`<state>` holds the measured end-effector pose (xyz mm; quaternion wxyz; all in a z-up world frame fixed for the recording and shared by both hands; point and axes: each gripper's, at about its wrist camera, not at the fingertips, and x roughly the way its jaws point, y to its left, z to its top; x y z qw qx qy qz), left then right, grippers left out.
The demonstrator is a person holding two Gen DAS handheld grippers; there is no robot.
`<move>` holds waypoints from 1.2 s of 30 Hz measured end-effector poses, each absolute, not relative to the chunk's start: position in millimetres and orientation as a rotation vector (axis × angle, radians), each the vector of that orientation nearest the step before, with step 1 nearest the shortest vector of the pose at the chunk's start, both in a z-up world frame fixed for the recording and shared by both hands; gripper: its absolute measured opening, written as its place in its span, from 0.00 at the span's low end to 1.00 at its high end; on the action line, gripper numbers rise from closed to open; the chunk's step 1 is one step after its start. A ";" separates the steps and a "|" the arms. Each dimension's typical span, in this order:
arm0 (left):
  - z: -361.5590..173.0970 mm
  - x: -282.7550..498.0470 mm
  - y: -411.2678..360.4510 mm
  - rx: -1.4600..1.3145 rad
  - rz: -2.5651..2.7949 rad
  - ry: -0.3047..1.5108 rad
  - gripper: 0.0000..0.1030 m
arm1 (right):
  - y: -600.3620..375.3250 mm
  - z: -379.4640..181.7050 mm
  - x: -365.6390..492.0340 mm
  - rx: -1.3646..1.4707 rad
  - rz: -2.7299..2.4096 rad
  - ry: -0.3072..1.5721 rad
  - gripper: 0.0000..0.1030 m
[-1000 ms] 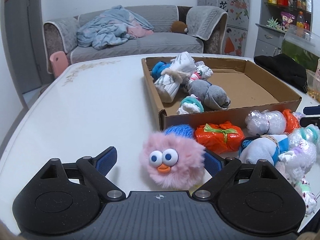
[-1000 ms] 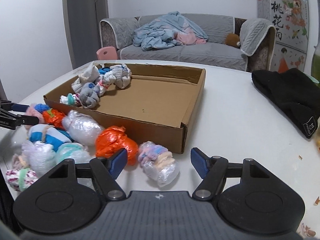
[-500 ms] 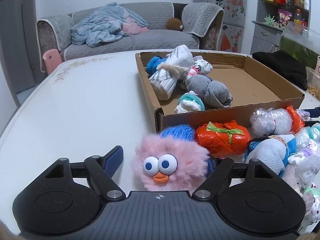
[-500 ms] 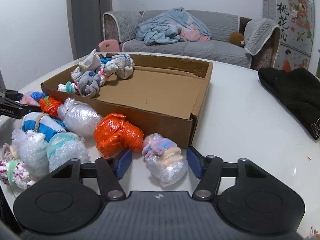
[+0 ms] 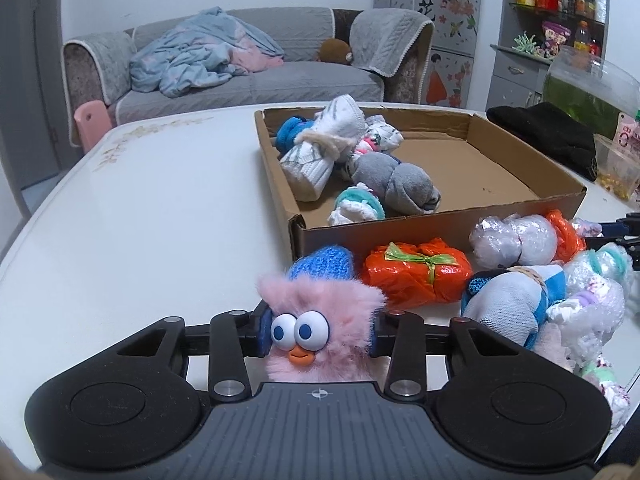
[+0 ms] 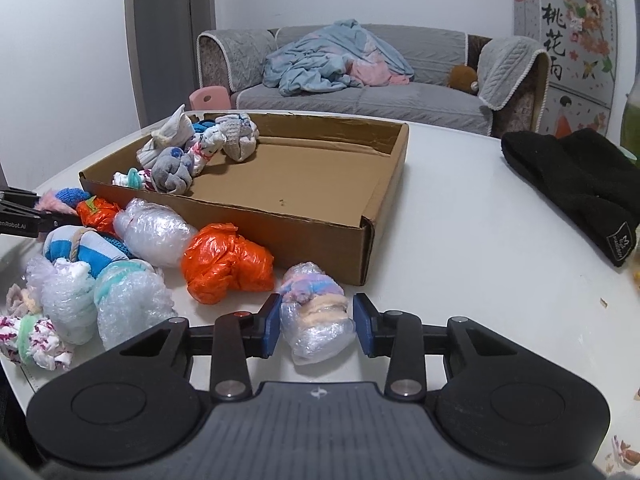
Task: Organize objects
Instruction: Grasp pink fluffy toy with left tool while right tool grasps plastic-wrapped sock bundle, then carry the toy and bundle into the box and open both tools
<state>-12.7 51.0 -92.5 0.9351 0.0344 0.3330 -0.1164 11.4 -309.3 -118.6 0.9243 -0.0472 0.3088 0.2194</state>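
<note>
A pink fluffy toy (image 5: 320, 304) with big googly eyes sits between the blue pads of my left gripper (image 5: 318, 332). Its jaws are closing, and both pads press into the fur. In the right wrist view, a plastic-wrapped pastel sock bundle (image 6: 316, 312) lies on the table. The jaws of my right gripper (image 6: 317, 328) are closing on it, with both pads against its sides. The open cardboard box (image 5: 440, 236) (image 6: 320, 232) stands just beyond both grippers and holds several rolled socks (image 5: 400, 184) at its left end.
Along the box front lie an orange bundle (image 5: 416, 276), a blue knit roll (image 5: 322, 264), bubble-wrapped bundles (image 5: 516, 236) and another orange bundle (image 6: 228, 264). A black hat (image 6: 580, 184) lies to the right on the white table (image 5: 160, 208). A sofa stands behind the table.
Both grippers' jaws have closed in from wide open, the left onto the pink toy and the right onto the wrapped bundle. Both hands have edged forward slightly.
</note>
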 end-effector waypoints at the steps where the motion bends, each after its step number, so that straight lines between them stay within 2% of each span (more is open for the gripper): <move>1: -90.9 -14.6 52.4 0.067 -0.235 0.677 0.46 | -310.5 -117.9 11.0 -0.093 0.449 0.632 0.34; 24: -64.1 -31.4 66.7 0.045 -0.205 0.637 0.46 | -317.8 -117.0 6.8 -0.089 0.438 0.639 0.33; 36: 0.0 -0.7 35.9 0.100 -0.256 0.546 0.46 | -331.8 -47.3 16.8 -0.087 0.453 0.510 0.33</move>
